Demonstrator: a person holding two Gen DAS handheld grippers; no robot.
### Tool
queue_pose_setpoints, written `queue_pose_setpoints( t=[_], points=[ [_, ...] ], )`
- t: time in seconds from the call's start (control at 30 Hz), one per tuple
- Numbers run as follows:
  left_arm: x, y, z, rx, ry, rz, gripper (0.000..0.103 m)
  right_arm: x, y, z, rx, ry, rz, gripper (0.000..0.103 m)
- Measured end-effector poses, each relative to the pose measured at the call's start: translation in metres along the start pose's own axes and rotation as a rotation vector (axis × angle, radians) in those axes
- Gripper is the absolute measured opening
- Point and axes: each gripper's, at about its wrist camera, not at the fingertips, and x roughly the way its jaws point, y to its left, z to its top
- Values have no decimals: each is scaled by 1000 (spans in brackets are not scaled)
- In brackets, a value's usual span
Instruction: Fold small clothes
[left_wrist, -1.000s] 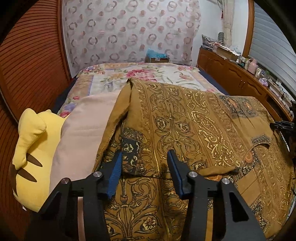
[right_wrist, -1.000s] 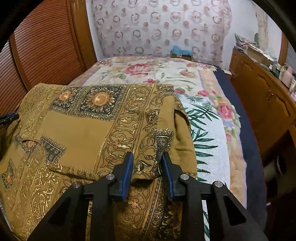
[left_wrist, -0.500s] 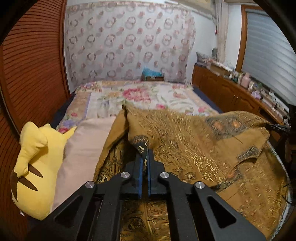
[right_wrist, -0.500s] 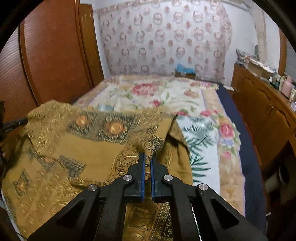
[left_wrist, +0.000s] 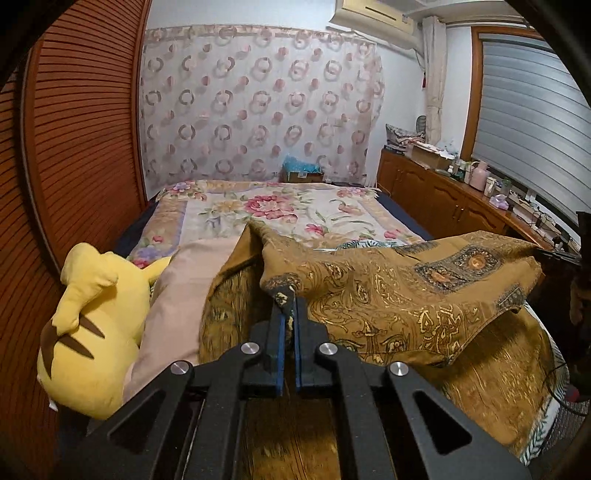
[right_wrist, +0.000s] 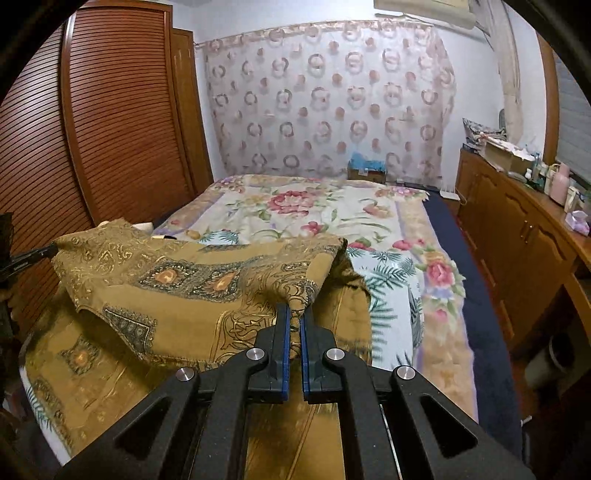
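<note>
A mustard-gold garment (left_wrist: 399, 291) (right_wrist: 192, 280) with dark ornate print lies on the near end of the bed. Its near edge is lifted clear of the layer below and hangs stretched between my two grippers. My left gripper (left_wrist: 290, 306) is shut on the garment's left corner. My right gripper (right_wrist: 294, 314) is shut on its right corner. In the left wrist view the raised cloth runs off to the right, where the other tool's dark tip (left_wrist: 557, 254) shows. In the right wrist view it runs to the left.
A floral bedspread (right_wrist: 314, 210) covers the bed ahead. A yellow plush toy (left_wrist: 96, 317) and a pale pink pillow (left_wrist: 177, 295) lie at the left. A slatted wooden wardrobe (right_wrist: 110, 122) stands left, a cluttered wooden sideboard (right_wrist: 524, 221) right. A box (left_wrist: 303, 173) sits at the far end.
Both grippers have shut on the garment's near corners, then risen and moved forward, lifting that edge off the bed. The views now look more level across the room.
</note>
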Motion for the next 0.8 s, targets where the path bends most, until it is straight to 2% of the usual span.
queue_pose_setpoints(
  t=[0.3, 0.8],
  points=[
    [-43, -8, -33, -3, -9, 2, 4, -53, 18, -42, -17, 21, 3, 4],
    [-97, -17, -74, -12, 53, -8, 4, -120, 33, -65, -29, 58, 5, 4]
  ],
)
